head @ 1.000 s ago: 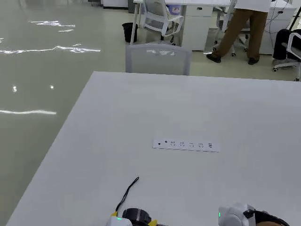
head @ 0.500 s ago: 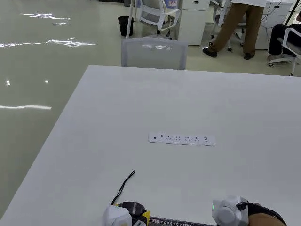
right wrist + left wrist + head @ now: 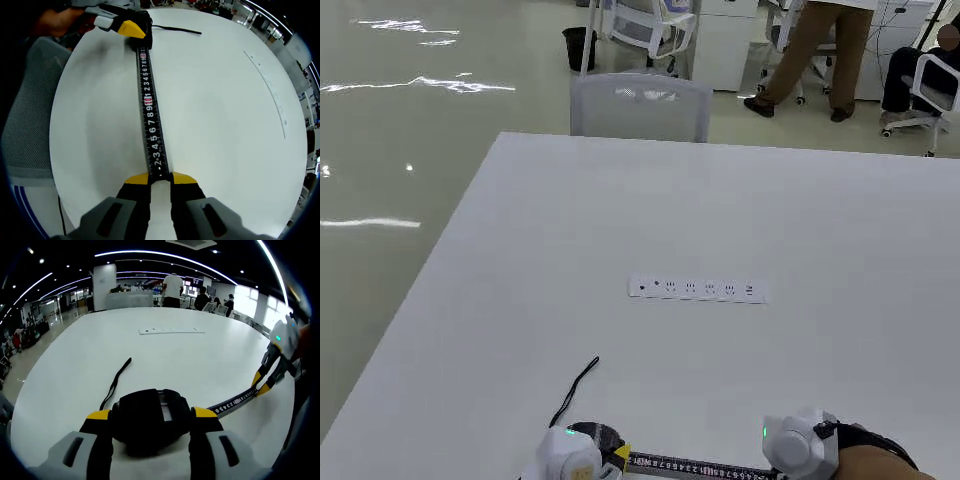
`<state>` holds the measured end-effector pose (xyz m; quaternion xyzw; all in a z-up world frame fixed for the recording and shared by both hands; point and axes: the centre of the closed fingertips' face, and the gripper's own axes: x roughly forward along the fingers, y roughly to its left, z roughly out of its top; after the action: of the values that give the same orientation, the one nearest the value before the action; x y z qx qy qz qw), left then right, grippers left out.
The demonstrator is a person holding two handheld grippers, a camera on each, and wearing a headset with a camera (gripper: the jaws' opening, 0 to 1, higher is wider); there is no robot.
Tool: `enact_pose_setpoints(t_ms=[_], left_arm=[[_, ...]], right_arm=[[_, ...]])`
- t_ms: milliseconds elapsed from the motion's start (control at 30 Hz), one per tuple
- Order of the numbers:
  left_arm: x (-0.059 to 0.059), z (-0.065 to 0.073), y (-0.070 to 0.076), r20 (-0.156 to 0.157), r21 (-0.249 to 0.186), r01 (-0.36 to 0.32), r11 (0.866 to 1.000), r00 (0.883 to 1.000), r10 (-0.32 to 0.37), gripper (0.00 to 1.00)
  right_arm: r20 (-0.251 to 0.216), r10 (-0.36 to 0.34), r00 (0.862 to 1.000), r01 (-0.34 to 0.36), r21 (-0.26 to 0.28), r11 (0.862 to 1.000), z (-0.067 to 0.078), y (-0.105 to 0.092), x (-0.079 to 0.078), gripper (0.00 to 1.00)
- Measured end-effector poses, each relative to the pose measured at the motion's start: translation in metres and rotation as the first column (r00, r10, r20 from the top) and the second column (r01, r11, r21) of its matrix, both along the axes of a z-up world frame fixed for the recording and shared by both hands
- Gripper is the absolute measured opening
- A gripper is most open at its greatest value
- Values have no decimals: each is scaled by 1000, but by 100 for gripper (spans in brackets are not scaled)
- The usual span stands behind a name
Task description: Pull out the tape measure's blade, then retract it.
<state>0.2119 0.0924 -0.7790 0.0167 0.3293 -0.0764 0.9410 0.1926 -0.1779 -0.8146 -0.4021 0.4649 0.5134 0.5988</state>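
Case (image 3: 150,426): sides were hidden by left gripper (image 3: 150,414) jaws.
Blade (image 3: 148,110): its tip was buried between right gripper (image 3: 160,177) jaws.
Head view: both grippers and case were cut by the bottom edge.
Strip (image 3: 696,289): markings were too small to read.

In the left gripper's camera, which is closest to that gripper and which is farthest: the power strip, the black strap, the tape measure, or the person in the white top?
1. Tape measure: held in the left gripper itself.
2. Black strap: just ahead on the table, slightly left.
3. Power strip: farther up the table, near the middle.
4. Person in the white top: beyond the table's far edge.
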Motion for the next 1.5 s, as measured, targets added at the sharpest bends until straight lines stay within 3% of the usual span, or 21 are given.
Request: enact_pose_setpoints(t_ms=[400, 1500], left_arm=[[1, 3, -1, 13, -4, 12, 1000, 1000, -12, 56], [2, -3, -1, -4, -25, 32, 999, 999, -32, 55]], right_arm=[[2, -10, 1000, 10, 18, 1000, 5, 0, -1, 14], [10, 2, 1000, -2, 29, 1000, 8, 11, -1, 13]])
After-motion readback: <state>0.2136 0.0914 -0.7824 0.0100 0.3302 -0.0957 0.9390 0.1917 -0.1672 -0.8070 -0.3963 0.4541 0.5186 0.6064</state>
